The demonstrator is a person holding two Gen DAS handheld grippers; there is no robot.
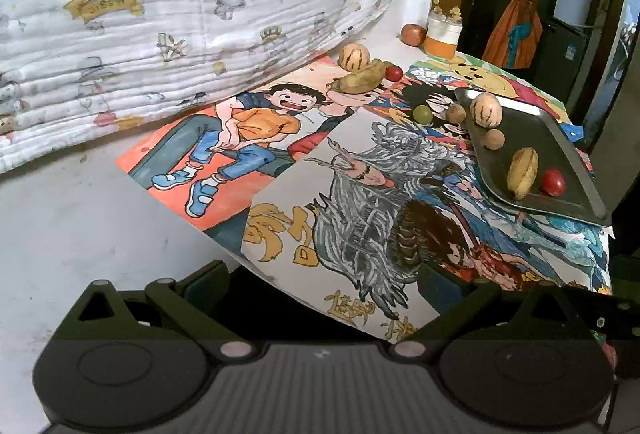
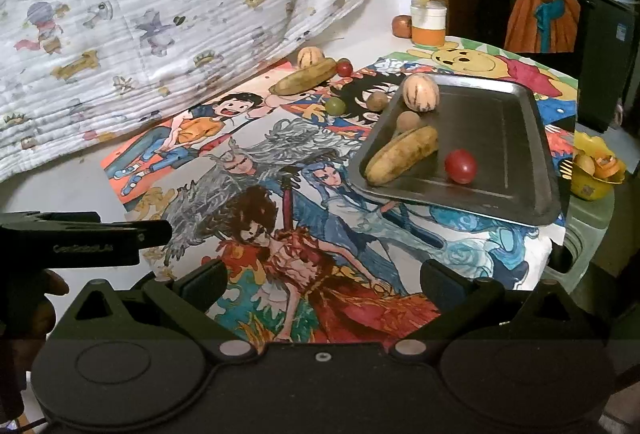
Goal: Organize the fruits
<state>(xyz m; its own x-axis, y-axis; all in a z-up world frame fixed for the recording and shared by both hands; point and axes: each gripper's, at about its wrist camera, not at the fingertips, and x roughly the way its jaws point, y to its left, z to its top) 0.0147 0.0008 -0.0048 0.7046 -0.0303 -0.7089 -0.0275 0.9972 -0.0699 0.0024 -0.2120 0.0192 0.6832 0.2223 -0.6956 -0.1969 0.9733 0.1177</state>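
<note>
A: Left wrist view, noted left to right. Printed blanket (image 1: 160,14) hangs at the back; drawings (image 1: 360,194) cover the table (image 1: 80,214). Left gripper (image 1: 322,282) hangs low over the near edge of the drawings, fingers spread wide, nothing between them.

B: Loose fruit?

A: At the far side of the drawings: a striped melon (image 1: 354,55), a banana (image 1: 360,80) touching it in front, a small red tomato (image 1: 394,73) just beside the banana. Nearer, a green fruit (image 1: 422,113) and a brown one (image 1: 455,113) lie by the tray's left edge. An apple (image 1: 413,34) sits beside an orange-banded jar (image 1: 442,34) at the back.

B: And the right wrist view?

A: Right gripper (image 2: 323,280) also spread wide, empty, above the drawings. The other tool's black body (image 2: 80,238) juts in from the left edge. Metal tray (image 2: 500,122) sits on the right part of the table, tilted. In it: a second striped melon (image 2: 421,93) at the far left corner, a brown round fruit (image 2: 408,121) below it, a second banana (image 2: 402,159) along the left wall, a red tomato (image 2: 460,166) just right of that banana, not touching. A yellow bowl (image 2: 596,174) of scraps stands off the table's right edge.
</note>
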